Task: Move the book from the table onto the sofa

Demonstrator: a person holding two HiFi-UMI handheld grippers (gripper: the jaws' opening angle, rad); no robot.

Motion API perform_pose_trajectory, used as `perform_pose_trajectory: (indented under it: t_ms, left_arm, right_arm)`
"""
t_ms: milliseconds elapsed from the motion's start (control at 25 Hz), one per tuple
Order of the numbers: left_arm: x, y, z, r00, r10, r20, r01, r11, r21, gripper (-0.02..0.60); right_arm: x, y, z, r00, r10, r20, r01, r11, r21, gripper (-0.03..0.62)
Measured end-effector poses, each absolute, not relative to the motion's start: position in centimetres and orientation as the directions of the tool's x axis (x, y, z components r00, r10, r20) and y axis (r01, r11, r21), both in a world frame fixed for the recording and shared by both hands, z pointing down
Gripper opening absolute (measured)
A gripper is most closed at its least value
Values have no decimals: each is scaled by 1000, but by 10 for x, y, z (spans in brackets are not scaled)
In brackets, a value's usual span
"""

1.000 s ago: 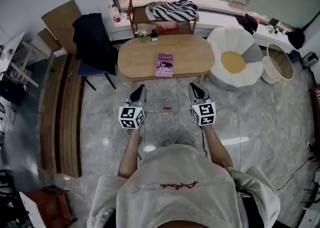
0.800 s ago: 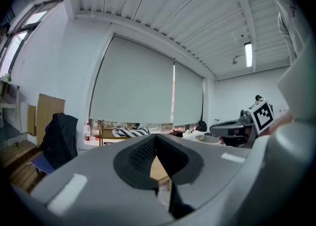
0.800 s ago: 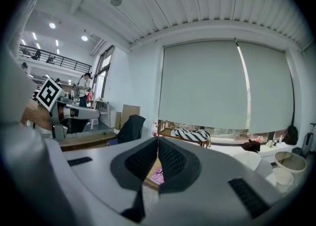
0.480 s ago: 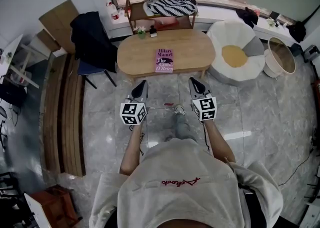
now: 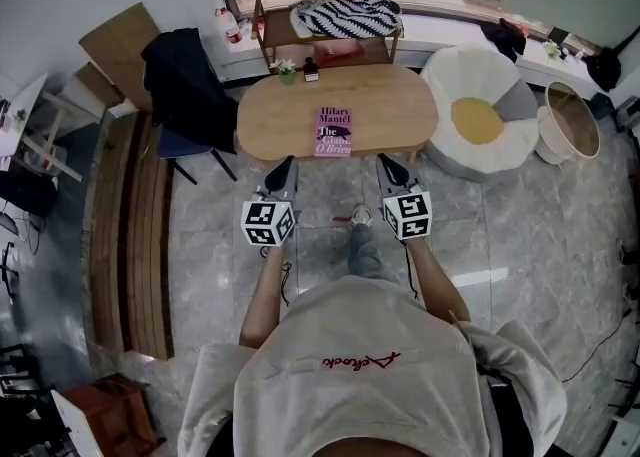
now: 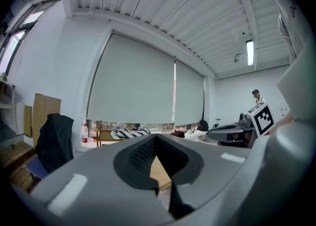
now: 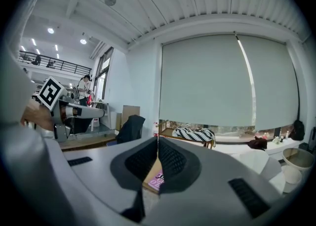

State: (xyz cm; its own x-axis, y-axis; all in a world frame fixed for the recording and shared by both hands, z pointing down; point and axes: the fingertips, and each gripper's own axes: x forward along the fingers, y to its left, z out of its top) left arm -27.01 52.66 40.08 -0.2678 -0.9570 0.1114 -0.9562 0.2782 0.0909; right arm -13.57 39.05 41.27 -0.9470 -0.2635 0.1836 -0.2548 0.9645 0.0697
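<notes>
The book (image 5: 334,131) lies flat on the wooden table (image 5: 400,110), near the table's front edge and about midway along it, with its pink cover up. We hold both grippers level just short of that edge, apart from the book and touching nothing. The left gripper (image 5: 283,173) points at the table a little to the left of the book. The right gripper (image 5: 388,171) points a little to its right, so the book sits ahead of the gap between the two.

In the left gripper view the jaws of the left gripper (image 6: 156,138) are pressed together with nothing between them. In the right gripper view the right gripper (image 7: 158,141) is closed the same way, and we see a corner of the book (image 7: 157,180) below and beyond its tips.

The sofa (image 5: 480,125), a round white seat with a yellow centre, stands just beside the table's right end.

A small pot (image 5: 287,69) with a plant stands at the table's far left edge. Behind the table, a wooden rack (image 5: 262,30) carries a striped cloth (image 5: 348,17). A round basket (image 5: 572,123) stands to the right of the sofa, and we cannot tell what is in it.
</notes>
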Motion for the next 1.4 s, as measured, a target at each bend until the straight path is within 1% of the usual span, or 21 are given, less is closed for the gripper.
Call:
perform_pose_trajectory:
  t_ms: [360, 840, 1400]
  left_arm:
    - [-312, 460, 401, -253, -960, 122, -959, 266, 98, 9]
    - [-390, 362, 387, -288, -949, 132, -947, 302, 106, 9]
    - [-473, 266, 403, -321, -931, 173, -932, 344, 119, 9]
  right_arm:
    - [-187, 328, 411, -950, -248, 189, -240, 969, 66, 9]
    - [-273, 228, 399, -958, -199, 204, -190, 980, 60, 9]
    - [-358, 131, 417, -959, -153, 237, -150, 988, 32, 9]
